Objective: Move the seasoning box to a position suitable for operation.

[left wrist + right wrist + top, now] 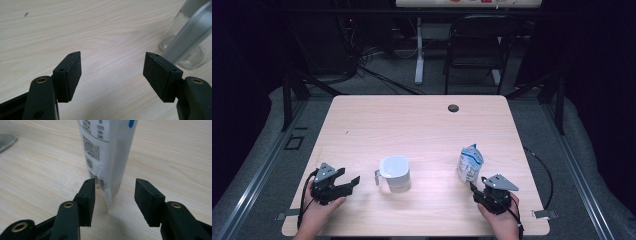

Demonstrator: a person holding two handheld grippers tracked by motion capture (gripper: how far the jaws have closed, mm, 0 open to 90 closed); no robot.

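Bare tabletop (422, 125) beyond jug (395, 173), pouch (470, 163)

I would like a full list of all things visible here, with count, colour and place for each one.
table: one, light wood, centre of the high view, with a dark round hole near its far edge
jug: one, clear with a handle, on the table left of centre
pouch: one, white with blue print, standing upright on the table right of centre
chair: one, black, on the floor beyond the table
left gripper: one, black, near left edge of the table, jaws open, pointing toward the jug
right gripper: one, black, just before the pouch, jaws open
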